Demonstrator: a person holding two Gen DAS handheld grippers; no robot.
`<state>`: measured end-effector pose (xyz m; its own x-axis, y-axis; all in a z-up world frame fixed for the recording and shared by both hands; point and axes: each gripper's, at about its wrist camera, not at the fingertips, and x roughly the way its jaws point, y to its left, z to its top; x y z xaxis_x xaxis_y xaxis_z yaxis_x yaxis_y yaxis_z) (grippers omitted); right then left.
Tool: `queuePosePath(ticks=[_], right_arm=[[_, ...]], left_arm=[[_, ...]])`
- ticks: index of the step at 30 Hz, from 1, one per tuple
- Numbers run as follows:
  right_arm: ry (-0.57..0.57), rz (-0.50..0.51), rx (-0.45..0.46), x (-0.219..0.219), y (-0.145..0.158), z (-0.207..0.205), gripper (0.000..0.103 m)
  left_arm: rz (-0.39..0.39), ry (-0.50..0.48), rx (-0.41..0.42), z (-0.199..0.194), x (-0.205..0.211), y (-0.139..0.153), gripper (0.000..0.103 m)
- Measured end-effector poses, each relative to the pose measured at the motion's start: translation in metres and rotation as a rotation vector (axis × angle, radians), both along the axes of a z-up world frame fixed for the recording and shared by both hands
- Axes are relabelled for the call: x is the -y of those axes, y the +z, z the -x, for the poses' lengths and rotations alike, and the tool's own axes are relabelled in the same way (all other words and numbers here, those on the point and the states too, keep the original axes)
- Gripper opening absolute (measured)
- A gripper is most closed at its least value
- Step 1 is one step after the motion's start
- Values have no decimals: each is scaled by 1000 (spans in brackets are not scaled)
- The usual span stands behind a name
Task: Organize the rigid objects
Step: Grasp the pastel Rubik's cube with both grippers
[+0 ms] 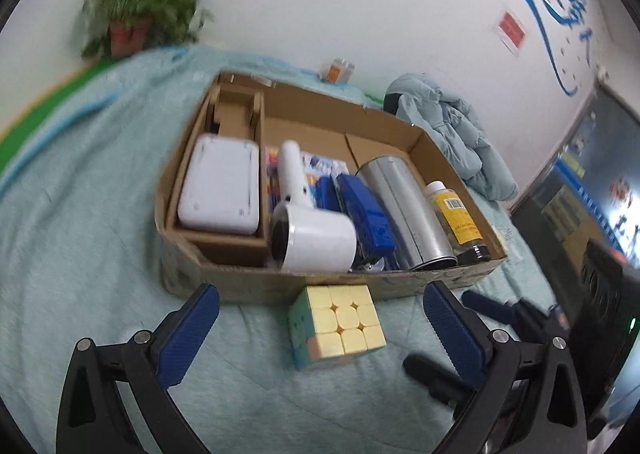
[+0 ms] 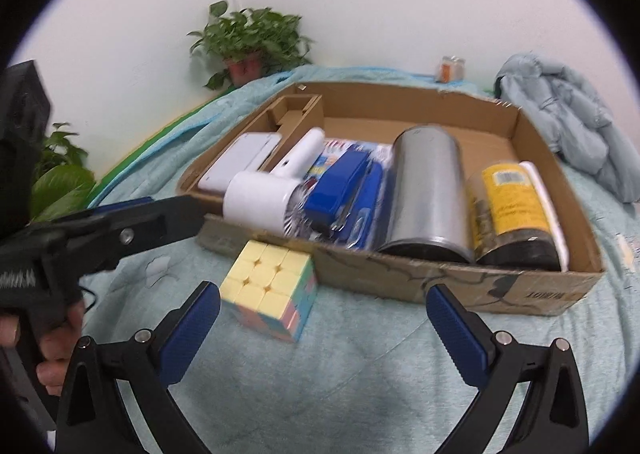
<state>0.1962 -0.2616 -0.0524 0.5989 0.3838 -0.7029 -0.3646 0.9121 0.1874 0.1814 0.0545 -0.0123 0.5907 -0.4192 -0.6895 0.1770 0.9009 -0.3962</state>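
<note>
Cube's the last thing outside the box

Your left claw (image 1: 320, 330) and right claw (image 2: 323, 320) both gape wide, empty. Puzzle cube (image 1: 338, 324) sits on the bed's quilt (image 1: 80, 254), just before the cardboard box (image 1: 248, 286). Probably light, stiff, slick plastic; pinch opposite flat faces.

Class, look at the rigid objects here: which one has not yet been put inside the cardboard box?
The pastel puzzle cube. It sits on the blue-green cover just outside the cardboard box, while the hair dryer, metal canister and bottle lie inside.

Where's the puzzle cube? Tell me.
In both wrist views, the puzzle cube lies on the teal blanket, outside the cardboard box, by its near wall.
</note>
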Motion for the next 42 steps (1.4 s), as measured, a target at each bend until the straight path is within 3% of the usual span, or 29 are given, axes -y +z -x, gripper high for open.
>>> queuePosePath(ticks=[4,9,14,16,18,21,28,33,36,42], right_arm=[[134,-73,-82,-8,-21,1,103],[237,-90,-96,-26,-36,-4,103],[256,-66,-99,-38,-44,-24,103],[274,-65,-102,-42,-51,-31,97],[293,-107,-110,-42,-55,-36,84],[293,-86,-91,-39,-52,-29,80],[316,-113,-109,-14,-37,20,80],[347,-103,-133,-5,-38,44,80],[346,-68,-137,-3,-44,43,80],[360,-16,-166,-17,-61,32,79]], left_arm=[[110,8,-147,-17,-8,-32,101],[151,-47,-231,-33,-1,-57,84],[169,-107,-278,-44,20,-76,68],[176,-116,-279,-45,23,-81,67],[194,-120,-277,-45,24,-83,66],[200,-129,-289,-35,26,-81,66],[228,-180,-340,17,40,-75,67],[228,-163,-383,34,41,-81,70],[255,-146,-395,36,36,-82,70],[209,-157,-376,38,40,-81,70]])
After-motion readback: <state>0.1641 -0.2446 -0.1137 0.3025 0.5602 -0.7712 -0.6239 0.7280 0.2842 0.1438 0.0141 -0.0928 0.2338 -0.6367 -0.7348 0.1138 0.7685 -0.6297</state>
